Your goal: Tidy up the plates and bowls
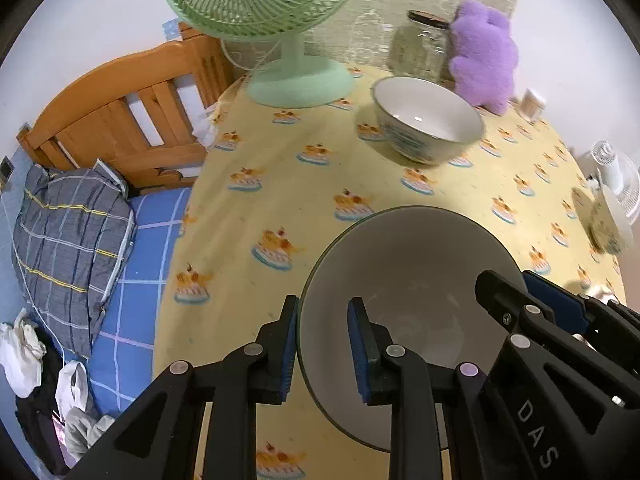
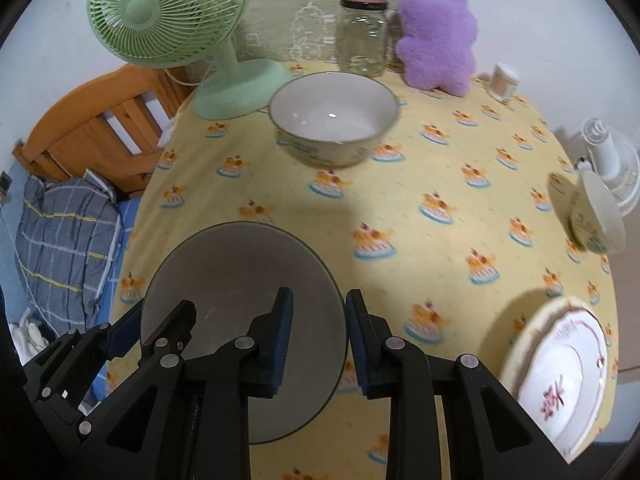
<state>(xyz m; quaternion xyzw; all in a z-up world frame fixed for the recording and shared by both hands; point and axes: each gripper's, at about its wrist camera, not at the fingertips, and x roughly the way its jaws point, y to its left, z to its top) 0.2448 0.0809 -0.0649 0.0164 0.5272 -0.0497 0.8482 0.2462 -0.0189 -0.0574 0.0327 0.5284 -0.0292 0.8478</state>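
Note:
A grey-white bowl (image 1: pixel 412 280) (image 2: pixel 236 272) is held above the yellow tablecloth. My left gripper (image 1: pixel 323 344) straddles its left rim, one finger outside and one inside. My right gripper (image 2: pixel 318 340) straddles its right rim and also shows in the left wrist view (image 1: pixel 516 296). A larger patterned bowl (image 1: pixel 428 120) (image 2: pixel 334 116) stands at the back of the table. A small patterned bowl (image 2: pixel 596 212) (image 1: pixel 612 220) sits at the right edge. Stacked floral plates (image 2: pixel 560 376) lie at the front right.
A green fan (image 2: pixel 168 20), a glass jar (image 2: pixel 362 36), a purple plush toy (image 2: pixel 438 32) and a small container (image 2: pixel 505 82) line the back of the table (image 2: pixel 400 200). A wooden bed (image 1: pixel 120 112) with bedding lies left. A white fan (image 2: pixel 612 164) stands right.

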